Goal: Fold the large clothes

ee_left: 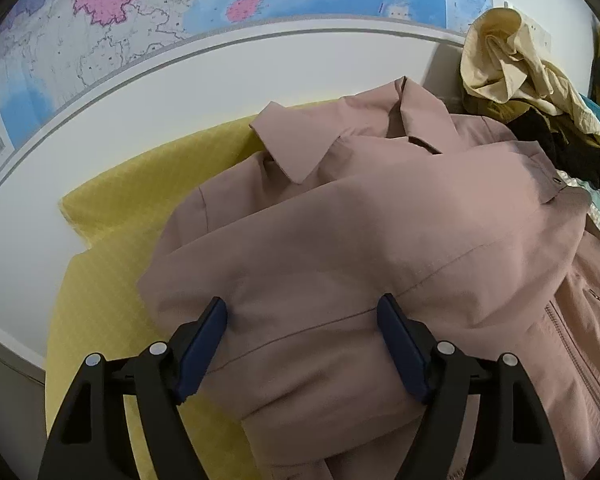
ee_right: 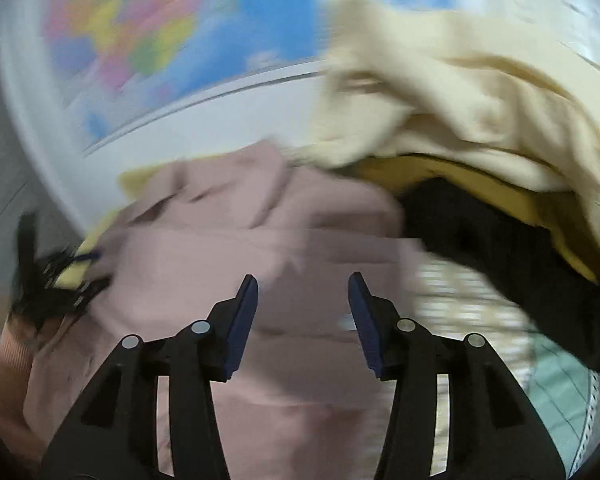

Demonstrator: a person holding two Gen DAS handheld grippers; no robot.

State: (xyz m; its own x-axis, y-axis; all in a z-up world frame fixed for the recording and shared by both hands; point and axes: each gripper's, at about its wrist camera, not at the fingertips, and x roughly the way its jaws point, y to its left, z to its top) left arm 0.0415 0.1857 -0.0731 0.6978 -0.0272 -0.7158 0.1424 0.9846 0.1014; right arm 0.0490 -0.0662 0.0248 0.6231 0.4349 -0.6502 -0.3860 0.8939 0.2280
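A dusty-pink jacket (ee_left: 360, 220) lies collar-up on a yellow cloth (ee_left: 112, 240), with a sleeve folded across its chest. My left gripper (ee_left: 302, 312) is open just above the folded sleeve and holds nothing. In the blurred right wrist view the same pink jacket (ee_right: 228, 248) lies below my right gripper (ee_right: 302, 292), which is open and empty. The left gripper shows there as a dark shape (ee_right: 48, 276) at the left edge.
A heap of clothes sits at the back right: a cream garment (ee_left: 504, 60) (ee_right: 480, 104) over a black one (ee_left: 560, 148) (ee_right: 500, 240). A map (ee_left: 140, 12) hangs on the wall behind. A checked and teal cloth (ee_right: 480, 320) lies to the right.
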